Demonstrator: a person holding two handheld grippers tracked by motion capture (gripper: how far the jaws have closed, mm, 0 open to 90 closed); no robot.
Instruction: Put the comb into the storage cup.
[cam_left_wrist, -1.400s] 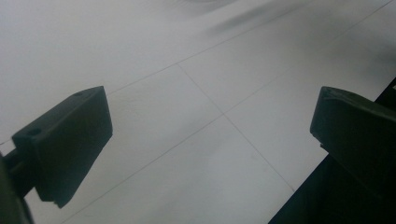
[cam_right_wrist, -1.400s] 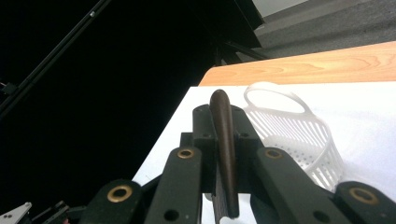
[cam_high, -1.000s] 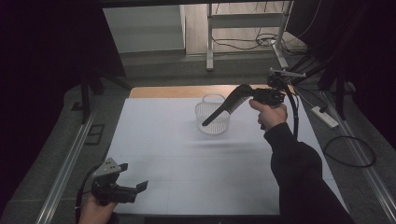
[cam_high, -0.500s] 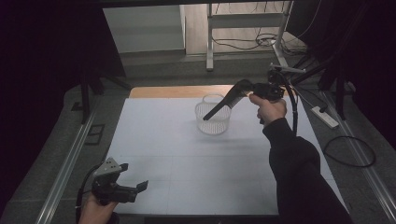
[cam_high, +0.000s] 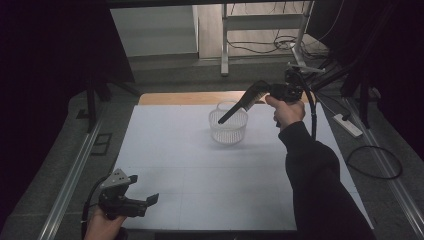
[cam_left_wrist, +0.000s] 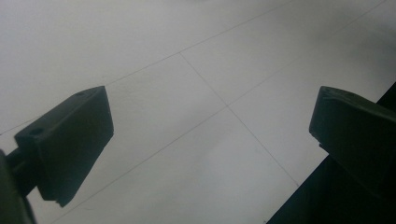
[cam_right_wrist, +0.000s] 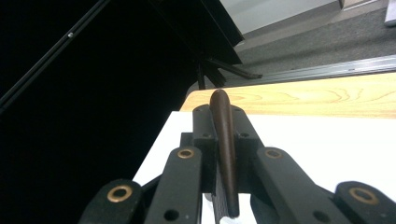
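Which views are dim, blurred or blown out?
High view: dim, dark surroundings, white table evenly lit, basket soft. Left gripper view: jaws blurred, table grid lines sharper. Right gripper view: left half black, brown handle sharp, table top blown out.

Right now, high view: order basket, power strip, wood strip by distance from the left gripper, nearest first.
From the left gripper, low left:
1. Basket, mid-table, up and right.
2. Wood strip, along the table's far edge.
3. Power strip, on the floor, far right.

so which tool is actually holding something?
The right tool, raised over the basket: its jaws are shut on a thin brown stick. The left tool, near the table's front edge, is open with nothing between its jaws.
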